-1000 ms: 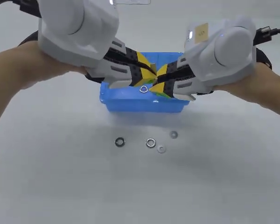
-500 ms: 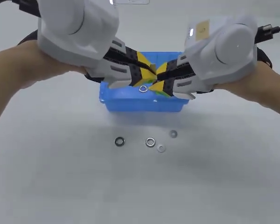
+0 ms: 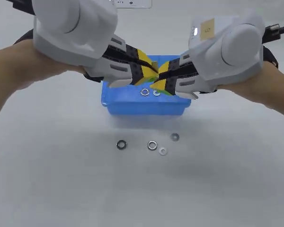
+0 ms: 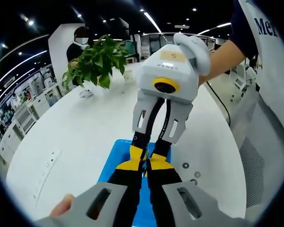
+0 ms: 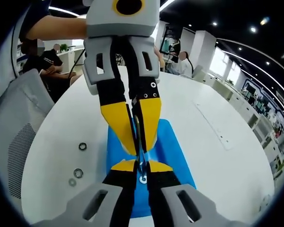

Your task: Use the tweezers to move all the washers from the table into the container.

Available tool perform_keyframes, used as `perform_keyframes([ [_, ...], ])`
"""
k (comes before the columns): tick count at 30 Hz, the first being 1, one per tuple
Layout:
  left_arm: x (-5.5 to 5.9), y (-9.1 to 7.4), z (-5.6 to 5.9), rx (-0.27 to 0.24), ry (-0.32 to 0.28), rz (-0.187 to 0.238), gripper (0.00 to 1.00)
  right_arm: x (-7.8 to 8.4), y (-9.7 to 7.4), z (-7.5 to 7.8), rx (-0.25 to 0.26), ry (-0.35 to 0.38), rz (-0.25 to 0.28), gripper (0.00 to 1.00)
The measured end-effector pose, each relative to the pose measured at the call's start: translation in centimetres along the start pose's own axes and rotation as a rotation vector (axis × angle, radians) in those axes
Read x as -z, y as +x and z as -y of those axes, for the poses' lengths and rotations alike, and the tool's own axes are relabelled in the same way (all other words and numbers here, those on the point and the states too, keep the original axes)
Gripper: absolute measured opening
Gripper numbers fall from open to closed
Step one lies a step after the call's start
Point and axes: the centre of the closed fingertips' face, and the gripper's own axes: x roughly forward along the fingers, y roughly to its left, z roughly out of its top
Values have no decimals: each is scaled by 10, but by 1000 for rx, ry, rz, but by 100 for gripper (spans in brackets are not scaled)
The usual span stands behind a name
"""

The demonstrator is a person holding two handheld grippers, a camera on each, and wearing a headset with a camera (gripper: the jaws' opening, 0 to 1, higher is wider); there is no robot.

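**Grippers meet tip to tip over the blue container**

Left gripper [image 3: 150, 72] has its yellow-tipped jaws pressed in on the thin metal tweezers [image 5: 138, 142], which run down out of them. The right gripper [image 3: 159, 81] faces it head-on, and its own jaws are drawn close on the tweezers' lower stretch from both sides. At the tweezers' lower end, in the slit between the right jaws, sits a washer [image 5: 143, 179] (pinched, or lying on the blue floor beneath, I cannot tell). From the head view, two washers [image 3: 145, 92] show side by side just under the joined jaw tips, against the inside of the container [image 3: 132, 105]. Both grippers hang above that container, one coming in from each side. On the white table [image 3: 61, 179] in front of it lie four more: one at the left [image 3: 121, 144], one in the middle [image 3: 152, 145], a paler one [image 3: 163, 151] just beside that, and one [image 3: 175, 137] nearer the container's right corner.
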Motion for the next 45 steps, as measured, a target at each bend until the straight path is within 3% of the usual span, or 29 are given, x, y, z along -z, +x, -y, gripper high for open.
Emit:
perform_keyframes([
  [10, -11, 1, 1, -6, 47, 32, 9, -7, -1, -1, -8, 1, 16, 7],
  [18, -10, 2, 7, 26, 76, 7, 8, -5, -2, -5, -22, -5, 8, 8],
  [28, -20, -22, 13, 9, 113, 8, 7, -30, -13, -12, 2, -43, 49, 8],
  [37, -30, -56, 35, -9, 88, 22, 7, -60, -22, -38, -14, -59, 87, 8],
  [45, -26, -82, 63, -33, 61, 9, 7, -80, -21, -69, -45, -89, 98, 9],
])
